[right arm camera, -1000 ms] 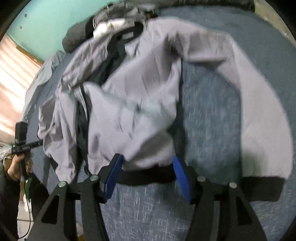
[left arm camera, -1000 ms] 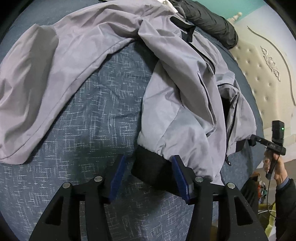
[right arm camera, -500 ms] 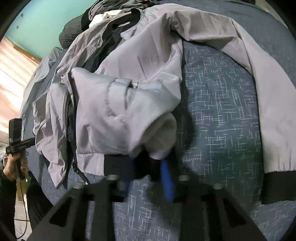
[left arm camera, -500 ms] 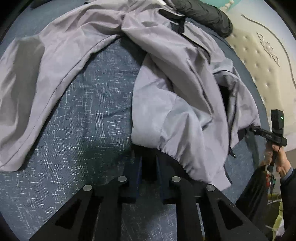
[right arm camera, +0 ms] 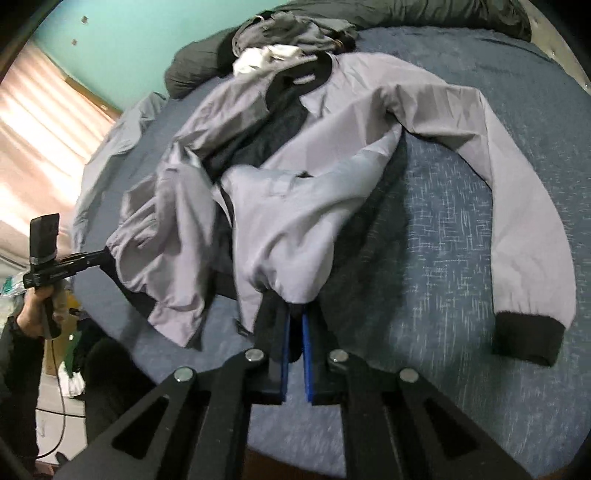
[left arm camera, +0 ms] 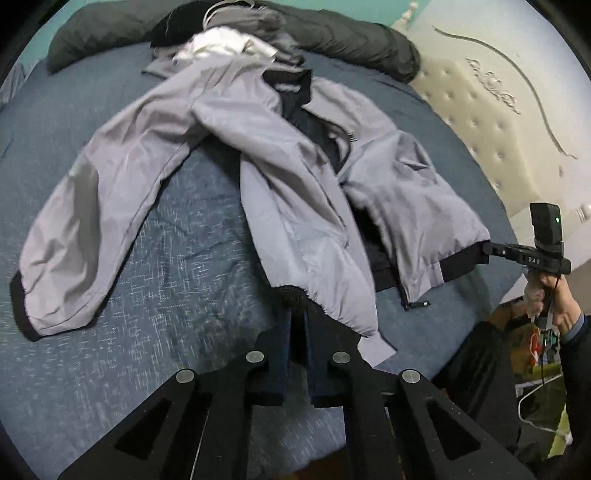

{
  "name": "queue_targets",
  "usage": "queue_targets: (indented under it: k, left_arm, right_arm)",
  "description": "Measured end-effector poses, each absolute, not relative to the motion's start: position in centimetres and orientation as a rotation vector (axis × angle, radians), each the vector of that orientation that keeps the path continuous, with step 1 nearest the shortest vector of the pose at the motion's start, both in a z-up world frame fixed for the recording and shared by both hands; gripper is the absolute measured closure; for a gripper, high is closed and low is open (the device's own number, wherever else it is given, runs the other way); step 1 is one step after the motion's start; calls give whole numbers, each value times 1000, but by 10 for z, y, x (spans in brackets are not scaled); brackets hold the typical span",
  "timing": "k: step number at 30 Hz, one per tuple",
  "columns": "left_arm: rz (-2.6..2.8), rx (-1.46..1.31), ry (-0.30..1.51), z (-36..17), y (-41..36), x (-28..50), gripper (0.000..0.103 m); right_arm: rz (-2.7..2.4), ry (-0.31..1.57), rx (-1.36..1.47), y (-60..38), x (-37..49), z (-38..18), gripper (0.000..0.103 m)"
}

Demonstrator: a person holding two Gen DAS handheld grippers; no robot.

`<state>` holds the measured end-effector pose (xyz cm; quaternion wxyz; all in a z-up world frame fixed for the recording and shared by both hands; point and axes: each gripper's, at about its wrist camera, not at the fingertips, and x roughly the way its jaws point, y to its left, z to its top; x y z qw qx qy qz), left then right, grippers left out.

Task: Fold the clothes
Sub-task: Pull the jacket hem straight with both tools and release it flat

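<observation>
A grey jacket (left arm camera: 295, 206) with black ribbed hem and cuffs lies open, front up, on the blue bed cover (left arm camera: 147, 295). My left gripper (left arm camera: 297, 317) has its jaws closing, the pads pressing on the black hem (left arm camera: 295, 295) of one front panel, which hangs lifted. In the right wrist view, my right gripper (right arm camera: 295, 317) is shut on the hem of the other front panel of the jacket (right arm camera: 295, 206). Each gripper shows in the other's view, at the far hem corner: the right gripper (left arm camera: 485, 251) and the left gripper (right arm camera: 105, 254). Both sleeves lie spread outward, ending in a black cuff (right arm camera: 528, 336).
A dark duvet (left arm camera: 351, 33) and a pile of clothes (left arm camera: 218, 42) lie at the far end of the bed. A cream tufted headboard (left arm camera: 498, 110) stands to the right. Curtains (right arm camera: 37, 129) hang on the left. The bed's near edge runs just below both grippers.
Both grippers went from open around the jacket's black hem to shut on it, then rose and pulled back, lifting the two front panels off the bed cover.
</observation>
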<state>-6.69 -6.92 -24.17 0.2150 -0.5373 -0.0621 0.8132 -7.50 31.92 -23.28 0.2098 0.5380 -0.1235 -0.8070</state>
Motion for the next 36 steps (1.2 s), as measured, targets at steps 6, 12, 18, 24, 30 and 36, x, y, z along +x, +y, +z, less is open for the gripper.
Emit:
queue_targets:
  k: [6, 12, 18, 24, 30, 36]
  left_arm:
    - [2268, -1441, -149, -209, -75, -43, 96]
    - [2244, -1554, -174, -237, -85, -34, 95]
    - [2283, -1653, -186, -269, -96, -43, 88]
    - [2339, -1577, -173, -250, -87, -72, 74]
    - [2316, -1518, -123, -238, -37, -127, 65]
    - [2303, -1524, -117, -253, 0, -205, 63]
  right_arm:
    - [-2225, -394, 1435, 326, -44, -200, 98]
    - [-2192, -357, 1572, 326, -26, -237, 97]
    - [-2226, -273, 1709, 334, -26, -275, 94]
    - [-2390, -277, 1545, 353, -48, -231, 54]
    - [-2430, -302, 1433, 331, -114, -212, 52]
    - [-2394, -236, 1440, 285, -189, -225, 52]
